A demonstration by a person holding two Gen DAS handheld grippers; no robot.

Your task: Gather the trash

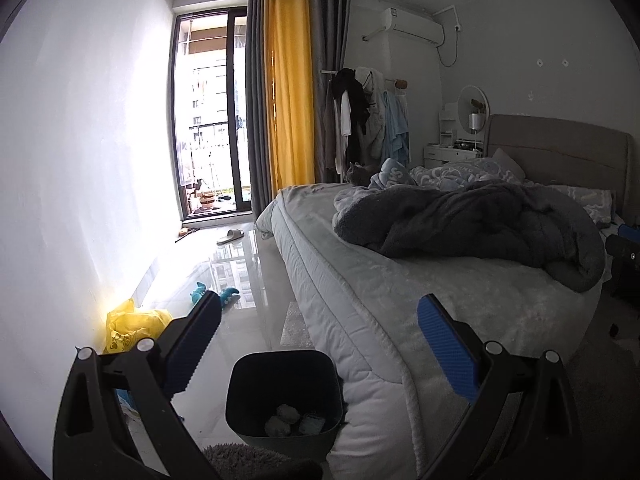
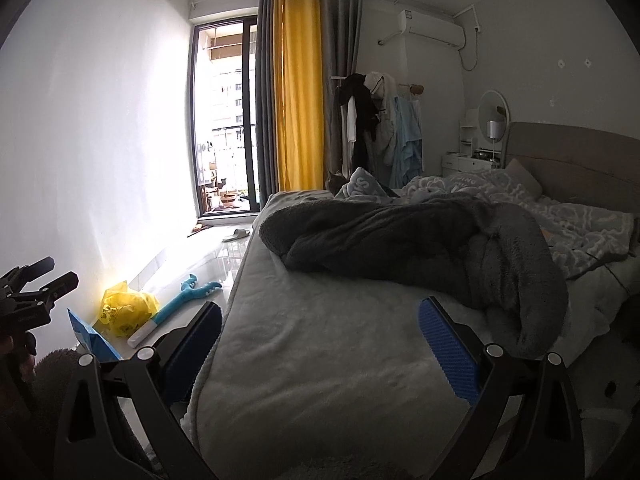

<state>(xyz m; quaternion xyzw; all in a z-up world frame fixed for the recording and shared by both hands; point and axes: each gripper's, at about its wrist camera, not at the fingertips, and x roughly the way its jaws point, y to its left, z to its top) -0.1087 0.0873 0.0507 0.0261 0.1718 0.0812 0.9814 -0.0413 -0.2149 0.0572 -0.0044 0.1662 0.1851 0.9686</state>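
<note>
The left gripper (image 1: 318,344) has its blue fingers spread wide and holds nothing, and the dark plastic trash bin (image 1: 284,396) sits on the shiny floor just below and between them, with crumpled wads of trash (image 1: 286,418) inside. The bin touches the near left corner of the grey bed (image 1: 372,300). The right gripper (image 2: 320,344) is spread wide too, empty, over the bed's near edge, while a yellow plastic bag (image 2: 126,306) lies on the floor by the left wall.

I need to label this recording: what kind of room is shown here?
A bedroom in a home: an unmade bed with a grey blanket, a clothes rack beside yellow curtains, and a small trash bin.
</note>
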